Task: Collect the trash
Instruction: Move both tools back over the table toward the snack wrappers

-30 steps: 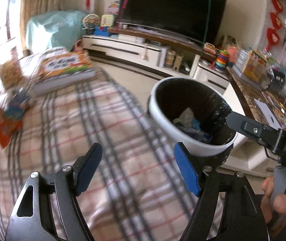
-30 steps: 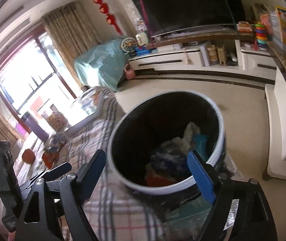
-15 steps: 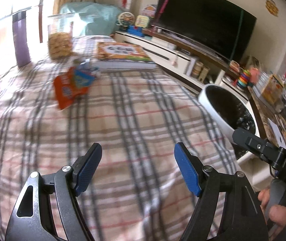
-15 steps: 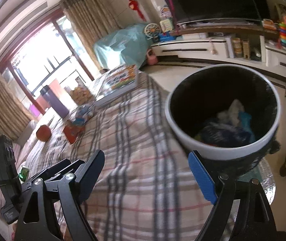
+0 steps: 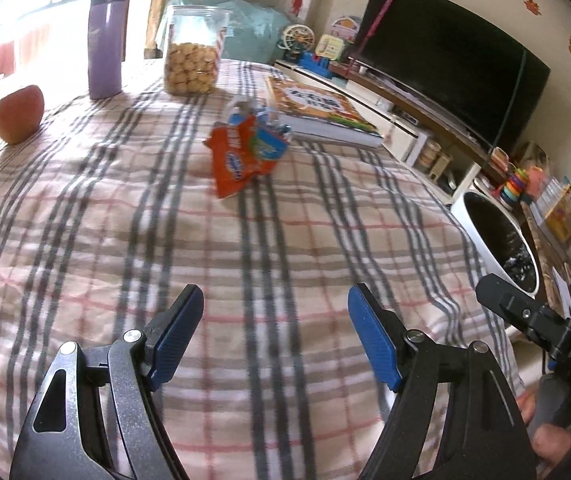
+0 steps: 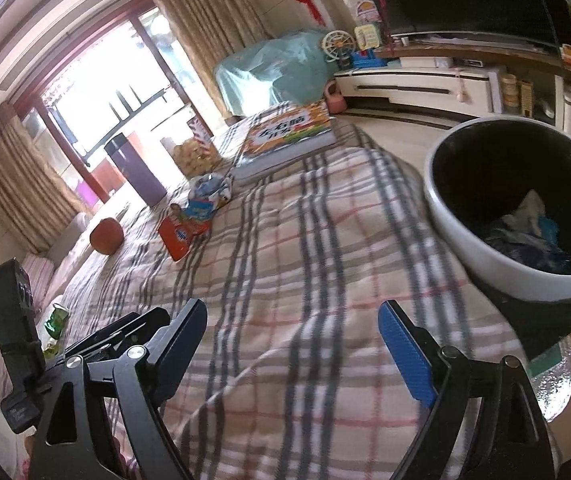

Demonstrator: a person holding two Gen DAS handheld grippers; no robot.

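A pile of snack wrappers lies on the plaid tablecloth (image 5: 285, 240): an orange wrapper (image 5: 235, 158) (image 6: 177, 236), a blue one (image 5: 269, 145) (image 6: 201, 209) and a crumpled pale one (image 6: 213, 186) behind them. My left gripper (image 5: 273, 322) hovers open and empty over the cloth, well short of the pile. My right gripper (image 6: 293, 322) is also open and empty. The white trash bin (image 6: 445, 208) (image 5: 485, 240) with a black liner stands at the table's right edge, with crumpled trash (image 6: 525, 220) inside it.
On the table's far side stand a purple tumbler (image 5: 105, 40), a cookie jar (image 5: 193, 56), an apple (image 5: 19, 114) and a thick picture book (image 5: 317, 108). A TV (image 5: 445, 64) and a low cabinet line the wall beyond. A green object (image 6: 55, 320) lies left of the table.
Both views have swung left, from the bin toward the table. The wrappers now sit ahead of the left gripper and the bin has slid to the right. Both grippers stayed open and empty.
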